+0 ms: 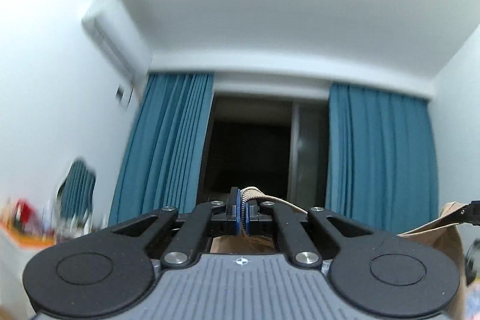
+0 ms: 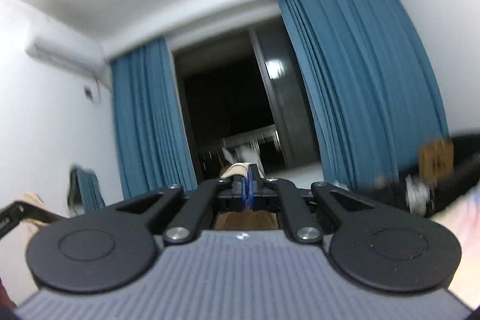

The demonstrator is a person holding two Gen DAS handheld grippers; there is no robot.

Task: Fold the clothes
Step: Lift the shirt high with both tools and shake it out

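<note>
Garment: tan garment [image 1: 432, 233] hangs lifted between both claws, ribbed hem pinched.
Left claw [image 1: 243, 213]: clamped on hem.
Right claw [image 2: 248, 194]: clamped on hem.
Handling: likely soft, light, droopy; hem corners suit gripping.
Beyond: blue curtains [image 1: 163, 146].

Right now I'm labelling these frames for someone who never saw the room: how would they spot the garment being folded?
Start at the dark window between the blue curtains. Just below it, the left gripper has its jaws shut on the tan garment. Its ribbed beige hem is the only cloth clamped between blue pads; the curtains hang free.
</note>
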